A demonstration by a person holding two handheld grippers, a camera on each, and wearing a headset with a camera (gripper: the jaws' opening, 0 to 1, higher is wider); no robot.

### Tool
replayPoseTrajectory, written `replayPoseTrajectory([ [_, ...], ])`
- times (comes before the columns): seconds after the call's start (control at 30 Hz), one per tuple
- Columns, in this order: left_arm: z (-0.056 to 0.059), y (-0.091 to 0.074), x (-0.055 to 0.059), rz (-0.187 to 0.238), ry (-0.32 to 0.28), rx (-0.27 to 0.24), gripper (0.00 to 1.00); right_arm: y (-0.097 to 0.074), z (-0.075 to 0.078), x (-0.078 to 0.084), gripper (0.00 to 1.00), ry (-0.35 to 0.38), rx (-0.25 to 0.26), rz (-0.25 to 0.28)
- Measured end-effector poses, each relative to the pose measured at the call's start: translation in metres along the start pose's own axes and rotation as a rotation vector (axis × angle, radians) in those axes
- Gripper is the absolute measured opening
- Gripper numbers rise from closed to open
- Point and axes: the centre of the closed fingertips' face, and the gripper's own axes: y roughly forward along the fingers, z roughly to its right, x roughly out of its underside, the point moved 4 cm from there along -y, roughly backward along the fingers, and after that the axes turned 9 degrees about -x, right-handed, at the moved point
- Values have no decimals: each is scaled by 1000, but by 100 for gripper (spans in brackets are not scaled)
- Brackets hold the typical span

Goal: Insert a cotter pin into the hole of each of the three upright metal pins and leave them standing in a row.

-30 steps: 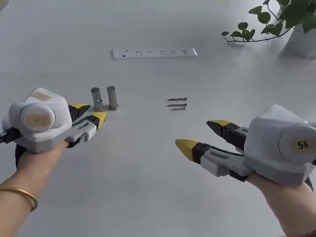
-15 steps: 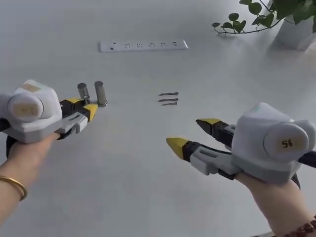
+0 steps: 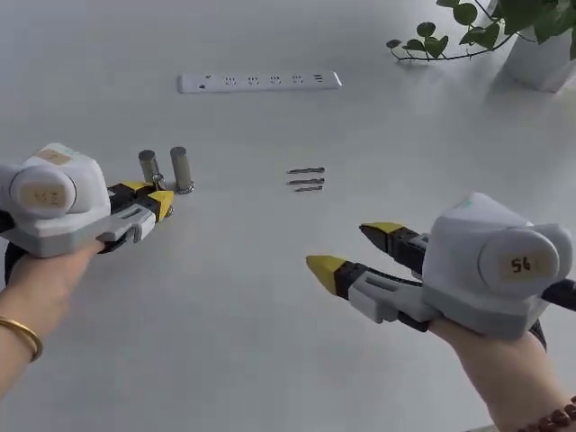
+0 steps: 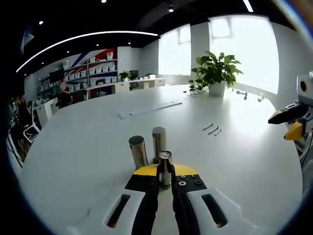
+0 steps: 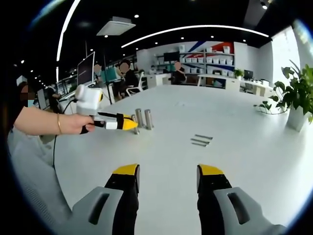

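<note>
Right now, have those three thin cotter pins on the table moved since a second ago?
No. The cotter pins lie in the same spot just below the power strip; only the camera has shifted.

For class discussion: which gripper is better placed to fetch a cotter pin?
Right gripper: open, empty, cotter pins ahead of it. The left gripper is shut on a metal pin.

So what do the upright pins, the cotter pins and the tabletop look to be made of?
The upright pins look like polished metal, probably steel: silvery sides with sharp reflections. The cotter pins seem to be a darker grey metal, thin and dull; they are too small to tell the finish. The tabletop is smooth matte white, perhaps laminate: only soft, diffuse glare.
</note>
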Motion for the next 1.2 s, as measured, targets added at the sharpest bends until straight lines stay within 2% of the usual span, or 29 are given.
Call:
replayPoseTrajectory([
  [0.2,10,-4,0,-6,18,24,7,-1,-2,-2,43,-5,-3,5],
  [0.27,16,-6,1,-15,-16,48,7,-2,-2,-3,43,-8,-2,9],
  [0.37,24,-10,2,-2,16,52,7,-2,-2,-5,42,-16,-1,16],
  [0.73,53,-19,6,5,16,89,7,-3,-5,-6,42,-15,-12,25],
  [1.03,70,-28,9,15,36,112,7,-5,-6,-10,39,-16,-16,44],
  [1.2,73,-30,9,18,39,103,7,-5,-5,-10,39,-5,-14,48],
])
